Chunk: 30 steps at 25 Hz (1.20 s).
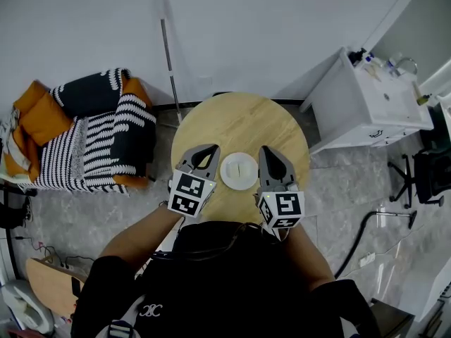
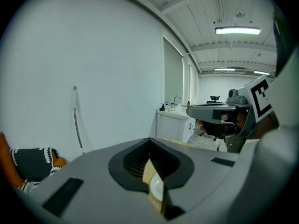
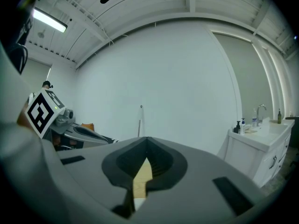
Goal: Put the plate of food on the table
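Small round white plate (image 1: 239,170) bearing pale food: on round light-wood counter (image 1: 239,122), by its near edge, between both tools. Left tool (image 1: 213,148): jaws closed, empty, just beside plate. Right tool (image 1: 263,149): likewise. Forearms (image 1: 137,236) extended forward, tools pointing across counter.

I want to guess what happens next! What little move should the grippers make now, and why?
Probably draw both grippers back toward the person. The plate already rests flat on the table. The left gripper and right gripper flank it, both shut with nothing held, so the placing looks done.
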Each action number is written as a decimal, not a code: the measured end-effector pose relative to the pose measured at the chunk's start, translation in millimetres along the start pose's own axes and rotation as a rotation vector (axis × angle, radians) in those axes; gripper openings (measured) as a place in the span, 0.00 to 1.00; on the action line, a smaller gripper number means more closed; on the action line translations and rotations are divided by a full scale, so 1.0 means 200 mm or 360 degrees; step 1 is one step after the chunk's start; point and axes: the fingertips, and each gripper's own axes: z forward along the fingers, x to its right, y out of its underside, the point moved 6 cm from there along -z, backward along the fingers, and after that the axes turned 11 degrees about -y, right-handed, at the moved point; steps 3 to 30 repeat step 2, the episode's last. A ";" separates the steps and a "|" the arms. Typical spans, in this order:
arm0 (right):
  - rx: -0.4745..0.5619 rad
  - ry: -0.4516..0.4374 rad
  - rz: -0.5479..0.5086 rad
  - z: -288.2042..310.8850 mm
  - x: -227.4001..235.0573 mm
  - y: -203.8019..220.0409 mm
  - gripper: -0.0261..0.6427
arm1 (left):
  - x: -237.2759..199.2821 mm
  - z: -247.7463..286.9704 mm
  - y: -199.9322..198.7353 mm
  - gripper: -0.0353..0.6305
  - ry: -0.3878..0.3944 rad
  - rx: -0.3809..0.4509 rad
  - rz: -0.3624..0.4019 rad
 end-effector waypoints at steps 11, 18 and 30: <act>-0.0005 -0.0003 -0.0006 0.00 0.00 0.00 0.05 | 0.01 0.00 -0.01 0.06 0.0007 0.0015 0.0044; -0.0005 -0.0003 -0.0006 0.00 0.00 0.00 0.05 | 0.01 0.00 -0.01 0.06 0.0007 0.0015 0.0044; -0.0005 -0.0003 -0.0006 0.00 0.00 0.00 0.05 | 0.01 0.00 -0.01 0.06 0.0007 0.0015 0.0044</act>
